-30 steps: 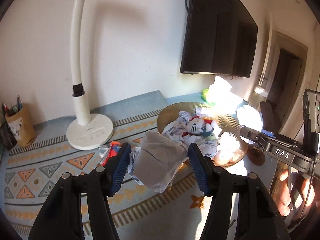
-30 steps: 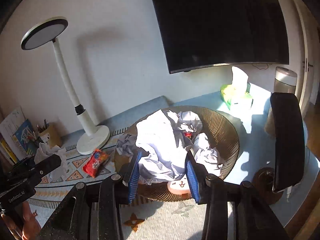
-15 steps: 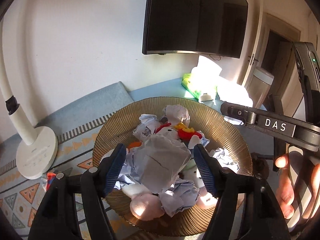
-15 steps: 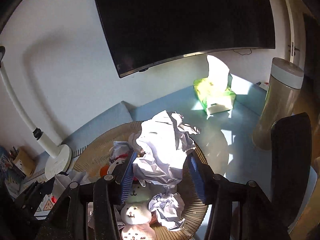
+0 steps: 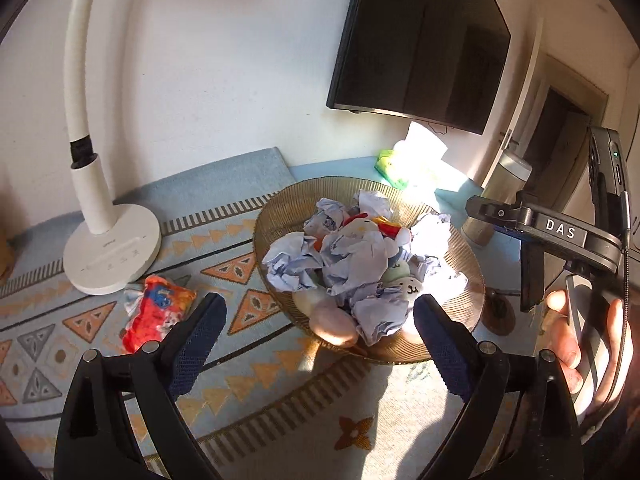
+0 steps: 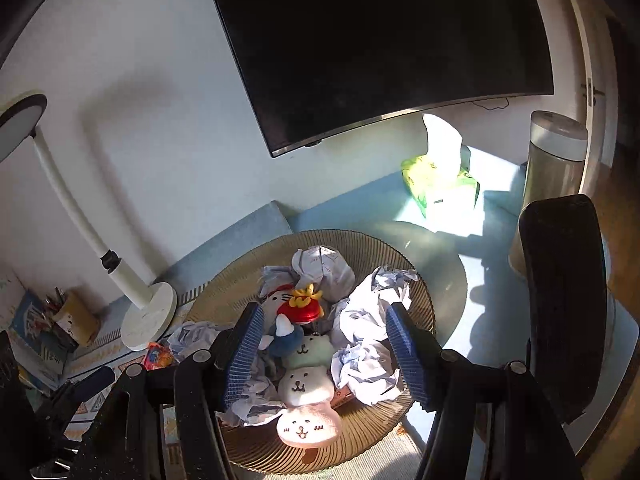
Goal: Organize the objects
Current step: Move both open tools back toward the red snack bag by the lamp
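Both my paper wads [image 5: 352, 264] have dropped into the woven basket [image 5: 280, 216] ahead; left gripper [image 5: 320, 330] and right gripper [image 6: 324, 334] are opening, empty.

Both views look forward and down along their fingers. The left wrist view sits back from the bowl [image 5: 276, 216]; the right hangs close over it. Both share the lamp [image 5: 112, 248].

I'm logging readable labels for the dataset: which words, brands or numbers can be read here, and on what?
"DAS": white letters on the black right tool.
White desk lamp base: small mark, too blurred to read.
Red snack packet: print unreadable.
Green tissue pack: label too small.
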Demonstrator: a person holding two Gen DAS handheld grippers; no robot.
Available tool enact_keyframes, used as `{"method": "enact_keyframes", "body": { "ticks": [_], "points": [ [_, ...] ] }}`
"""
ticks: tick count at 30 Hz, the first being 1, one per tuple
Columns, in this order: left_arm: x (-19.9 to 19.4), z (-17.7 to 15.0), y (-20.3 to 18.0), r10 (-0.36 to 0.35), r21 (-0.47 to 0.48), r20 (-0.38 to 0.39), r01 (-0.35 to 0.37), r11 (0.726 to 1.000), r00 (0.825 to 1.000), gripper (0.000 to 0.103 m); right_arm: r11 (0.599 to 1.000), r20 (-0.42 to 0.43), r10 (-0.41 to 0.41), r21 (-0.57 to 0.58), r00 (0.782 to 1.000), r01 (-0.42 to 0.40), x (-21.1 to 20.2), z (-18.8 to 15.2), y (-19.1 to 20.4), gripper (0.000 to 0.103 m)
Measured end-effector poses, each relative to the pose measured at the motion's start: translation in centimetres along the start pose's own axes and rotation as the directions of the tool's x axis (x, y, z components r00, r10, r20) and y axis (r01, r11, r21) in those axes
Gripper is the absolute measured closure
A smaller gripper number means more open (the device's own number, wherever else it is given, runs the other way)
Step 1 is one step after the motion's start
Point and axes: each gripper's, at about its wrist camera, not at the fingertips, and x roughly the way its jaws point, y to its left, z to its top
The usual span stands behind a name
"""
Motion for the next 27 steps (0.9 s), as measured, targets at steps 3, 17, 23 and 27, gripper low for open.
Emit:
{"method": "enact_keyframes", "body": {
  "ticks": [3,17,23,27],
  "points": [
    [-4.0,-1.4,2.6,0.048,-0.058,0.044,-0.046,0.997,0.998,0.008,0.997,0.022,0.057,-0.055,0.998,-0.055,-2.3,-1.5,2.8,0.038],
    [-8.5,-10.3,14.0,0.403,-0.214,-0.001,-0.394,0.894,0.915,0.001,0.927,-0.139,0.206,-0.291,0.969,-0.238,1.6,-14.3,15.2,0.026],
    [-6.5,-12.2,15.6,0.399,-0.252,-0.063,-0.401,0.88,0.915,0.001,0.924,-0.169,0.155,-0.325,0.973,-0.203,5.0,-16.8,15.6,0.026],
    [-6.4,-12.2,14.7,0.414,-0.212,-0.05,-0.415,0.885,0.909,0.001,0.93,-0.185,0.126,-0.32,0.975,-0.181,6.1,-17.1,15.4,0.026]
  ]
}}
